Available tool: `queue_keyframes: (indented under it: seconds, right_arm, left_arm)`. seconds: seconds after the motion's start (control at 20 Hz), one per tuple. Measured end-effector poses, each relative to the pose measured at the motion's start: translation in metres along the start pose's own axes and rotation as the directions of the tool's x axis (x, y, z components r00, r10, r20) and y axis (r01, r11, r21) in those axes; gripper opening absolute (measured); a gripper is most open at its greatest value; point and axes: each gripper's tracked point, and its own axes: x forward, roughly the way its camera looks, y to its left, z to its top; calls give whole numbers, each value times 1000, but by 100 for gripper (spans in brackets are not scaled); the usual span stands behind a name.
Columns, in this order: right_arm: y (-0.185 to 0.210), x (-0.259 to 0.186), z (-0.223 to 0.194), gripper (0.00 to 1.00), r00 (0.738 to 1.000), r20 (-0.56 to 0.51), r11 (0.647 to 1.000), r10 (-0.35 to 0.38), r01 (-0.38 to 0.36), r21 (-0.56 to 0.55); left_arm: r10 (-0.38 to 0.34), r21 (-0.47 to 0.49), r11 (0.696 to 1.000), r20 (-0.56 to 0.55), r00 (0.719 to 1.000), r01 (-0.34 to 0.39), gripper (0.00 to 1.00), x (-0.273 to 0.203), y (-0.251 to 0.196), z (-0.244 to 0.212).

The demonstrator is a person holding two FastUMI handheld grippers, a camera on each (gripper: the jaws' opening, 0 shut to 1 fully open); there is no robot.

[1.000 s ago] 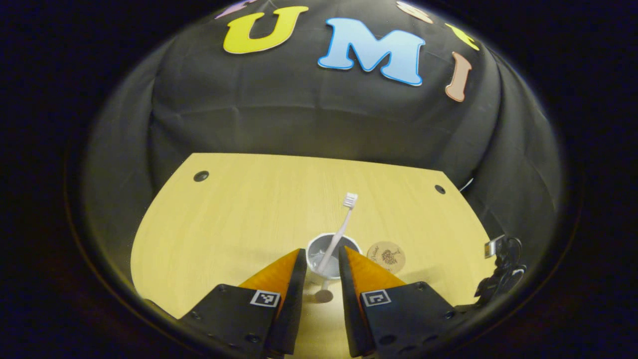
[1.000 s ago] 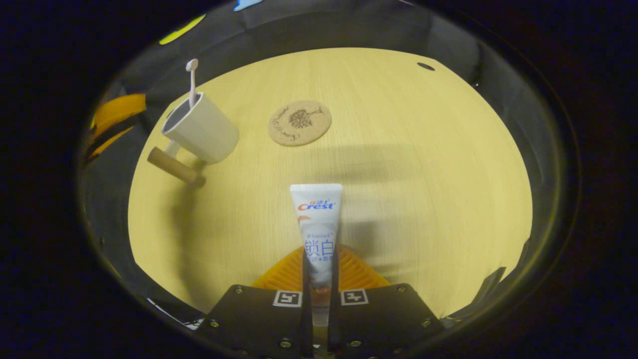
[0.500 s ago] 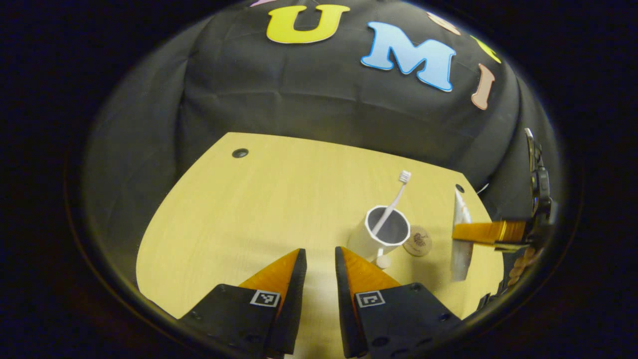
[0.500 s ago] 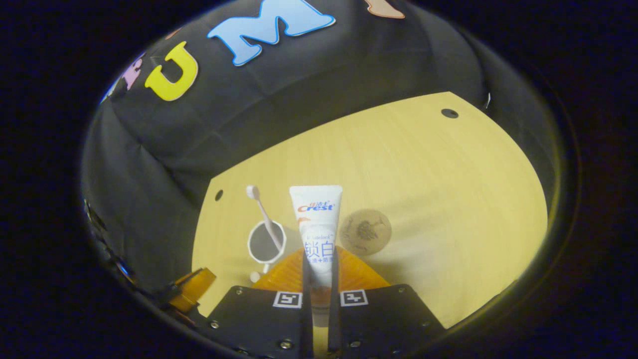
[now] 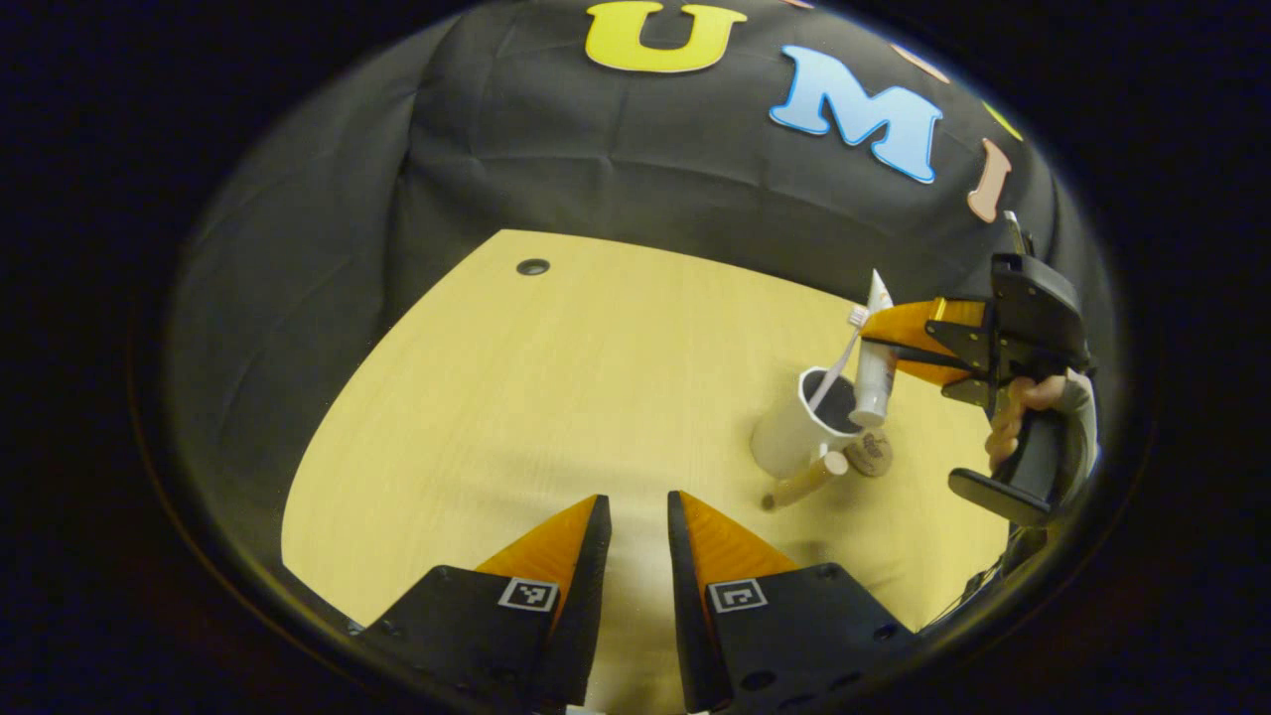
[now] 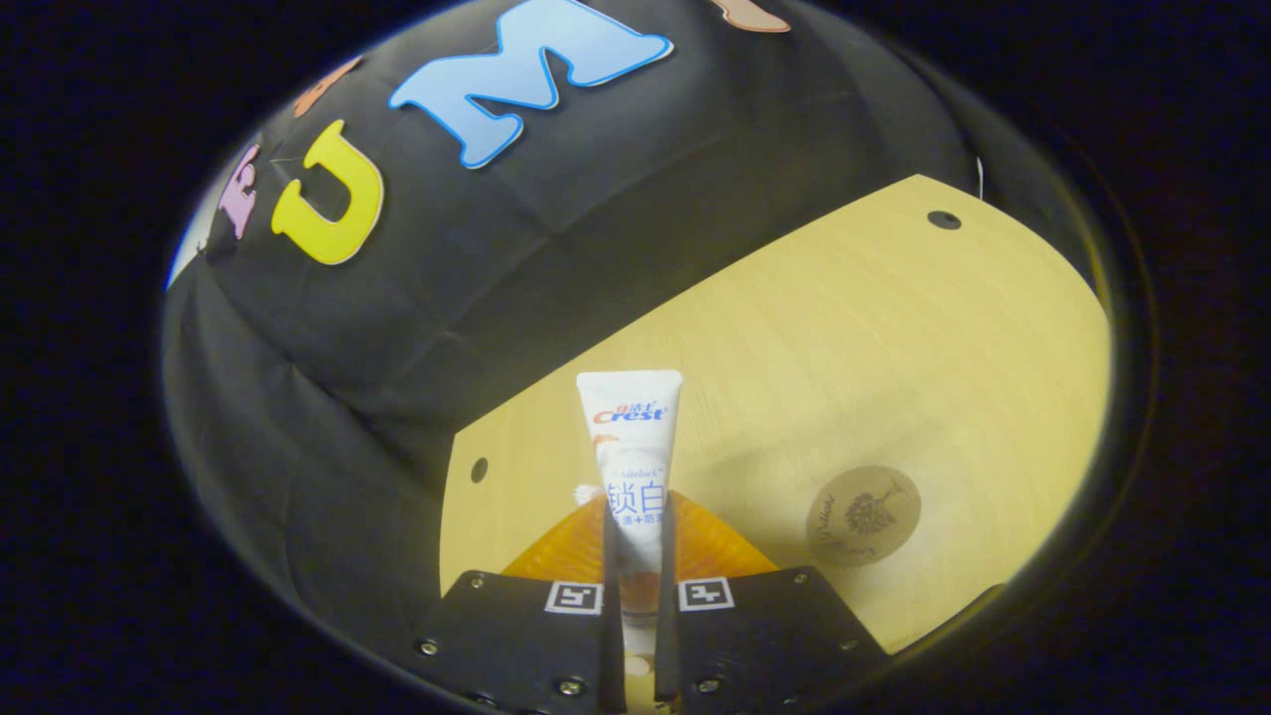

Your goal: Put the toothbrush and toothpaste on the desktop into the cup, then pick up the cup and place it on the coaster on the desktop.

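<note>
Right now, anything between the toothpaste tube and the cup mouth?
Nothing visible. The right gripper holds the white toothpaste tube cap-down over the white cup; the white toothbrush leans at the rim's far side, leaving the opening free.

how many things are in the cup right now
1: the toothbrush stands in the cup. The toothpaste hangs cap down over the rim, clamped in the right claw, not in it. The cup's bottom is hidden.

Both views look down, sharing the coaster.
</note>
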Motion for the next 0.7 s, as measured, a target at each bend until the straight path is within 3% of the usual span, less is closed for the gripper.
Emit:
queue_keyframes:
  seconds: [0.2,0.45,0.55,0.6,0.7]
  right_arm:
    - [1,13,2,13,997,81,996,-7,14,-84]
    - [-2,16,0,13,988,156,976,-5,39,-214]
    - [0,15,-4,12,986,168,967,1,42,-251]
    - [3,9,-12,18,985,173,964,14,32,-262]
    - [2,-2,-20,22,985,170,962,26,22,-273]
  left_arm:
    - [18,-14,1000,-11,1000,-19,41,-2,14,-3]
    - [1,0,1000,-34,999,-1,39,3,5,-12]
    - [-14,12,1000,-41,999,15,43,4,-5,-12]
    - [-23,20,1000,-41,999,24,39,6,-10,-13]
    - [-42,39,998,-44,998,43,43,5,-21,-13]
